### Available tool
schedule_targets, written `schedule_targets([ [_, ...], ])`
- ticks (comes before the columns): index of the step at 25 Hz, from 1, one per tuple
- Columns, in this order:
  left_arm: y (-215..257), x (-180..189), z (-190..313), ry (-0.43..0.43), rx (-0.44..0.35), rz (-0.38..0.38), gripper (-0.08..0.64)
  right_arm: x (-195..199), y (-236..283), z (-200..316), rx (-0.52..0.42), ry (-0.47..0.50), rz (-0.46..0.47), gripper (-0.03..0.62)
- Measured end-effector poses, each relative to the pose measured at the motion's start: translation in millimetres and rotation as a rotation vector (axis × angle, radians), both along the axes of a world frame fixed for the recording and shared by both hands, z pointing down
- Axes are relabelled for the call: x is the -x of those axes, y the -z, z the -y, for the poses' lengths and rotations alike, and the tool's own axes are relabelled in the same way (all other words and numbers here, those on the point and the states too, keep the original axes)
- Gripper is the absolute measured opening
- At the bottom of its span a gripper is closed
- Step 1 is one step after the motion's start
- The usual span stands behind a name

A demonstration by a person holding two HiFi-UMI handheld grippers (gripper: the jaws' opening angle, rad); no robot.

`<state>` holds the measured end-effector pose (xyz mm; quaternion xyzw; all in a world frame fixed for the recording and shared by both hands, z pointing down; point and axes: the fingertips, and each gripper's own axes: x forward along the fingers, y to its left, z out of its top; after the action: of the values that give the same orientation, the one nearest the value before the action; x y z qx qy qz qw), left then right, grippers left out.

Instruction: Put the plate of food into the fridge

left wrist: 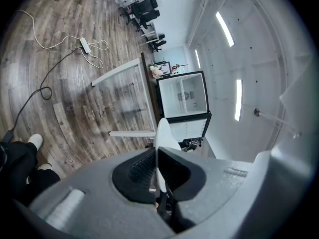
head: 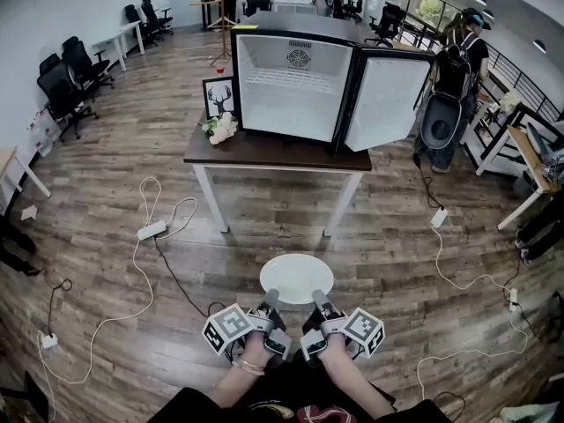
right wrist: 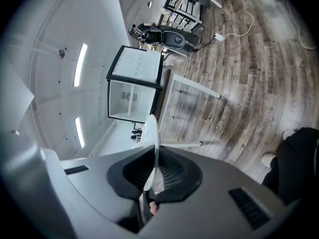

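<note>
A round white plate hangs level above the wooden floor just in front of me; I can make out no food on it. My left gripper is shut on its near left rim and my right gripper on its near right rim. In the left gripper view the plate shows edge-on, pinched between the dark pads of that gripper. The right gripper view has the same thin edge of the plate clamped in that gripper. Ahead, the small fridge stands on a table, its door swung open to the right and its inside empty.
A framed picture and white flowers sit on the table's left end. Cables and a power strip lie on the floor to the left, and another cable to the right. A person stands right of the fridge. Office chairs line the left wall.
</note>
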<state>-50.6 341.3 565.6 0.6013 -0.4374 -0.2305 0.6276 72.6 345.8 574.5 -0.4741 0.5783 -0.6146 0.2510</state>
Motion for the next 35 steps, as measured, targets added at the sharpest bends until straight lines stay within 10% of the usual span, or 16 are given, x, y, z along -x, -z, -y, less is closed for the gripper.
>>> schedule_targets([
  [15, -10, -2, 20, -0.02, 0.017, 0.008, 0.018, -1, -10, 18, 0.01, -0.001, -0.001, 0.031],
  [35, -11, -44, 161, 0.079, 0.024, 0.005, 0.018, -43, -10, 171, 0.011, 0.124, -0.023, 0.034],
])
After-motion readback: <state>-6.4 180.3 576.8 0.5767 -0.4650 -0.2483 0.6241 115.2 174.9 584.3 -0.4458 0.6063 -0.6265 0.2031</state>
